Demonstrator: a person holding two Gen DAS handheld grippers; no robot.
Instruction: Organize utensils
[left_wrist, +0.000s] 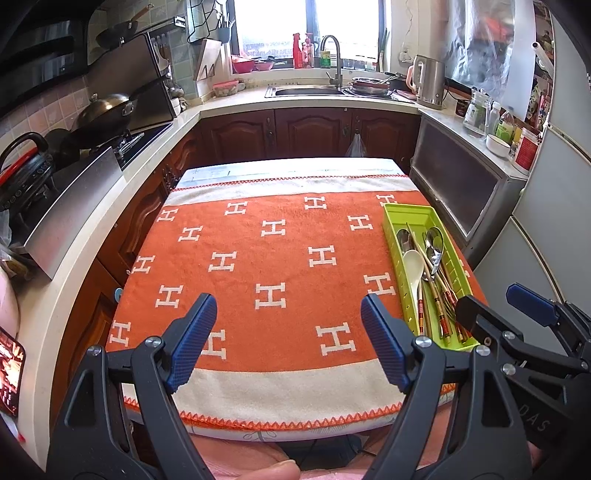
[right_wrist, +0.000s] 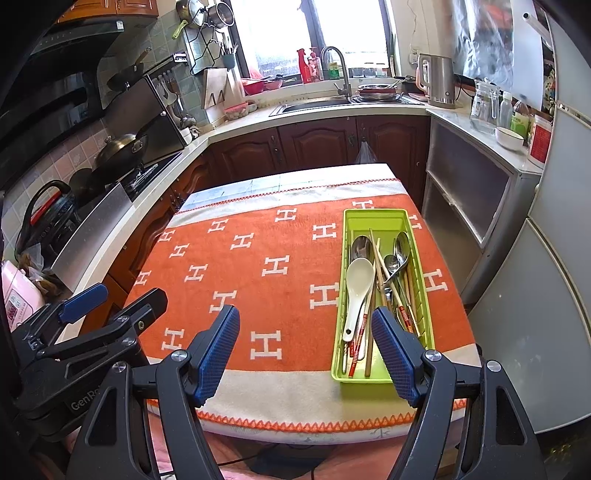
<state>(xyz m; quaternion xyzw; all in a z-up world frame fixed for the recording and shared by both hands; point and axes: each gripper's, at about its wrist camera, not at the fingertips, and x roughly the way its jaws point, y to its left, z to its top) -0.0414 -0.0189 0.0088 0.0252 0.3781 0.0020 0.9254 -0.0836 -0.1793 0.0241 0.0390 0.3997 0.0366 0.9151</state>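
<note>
A lime green utensil tray (right_wrist: 373, 218) (left_wrist: 406, 212) lies on the right side of an orange cloth with white H marks (left_wrist: 258, 258). Inside it are a white ceramic spoon (right_wrist: 356, 291) (left_wrist: 413, 273), metal spoons (right_wrist: 400, 247) (left_wrist: 434, 240) and several wooden chopsticks (right_wrist: 388, 280) with red patterned ends. My left gripper (left_wrist: 288, 338) hovers open over the cloth's near middle, nothing between its fingers. My right gripper (right_wrist: 304, 349) is open too, just in front of the tray's near left corner, holding nothing. Each gripper shows at the edge of the other's view.
The table stands in a kitchen. A stove with a wok (left_wrist: 107, 110) and a counter run along the left, a sink (left_wrist: 306, 90) and kettle (left_wrist: 428, 83) at the back, a cabinet and a fridge (right_wrist: 554, 258) on the right. A thumb (left_wrist: 273, 470) shows below.
</note>
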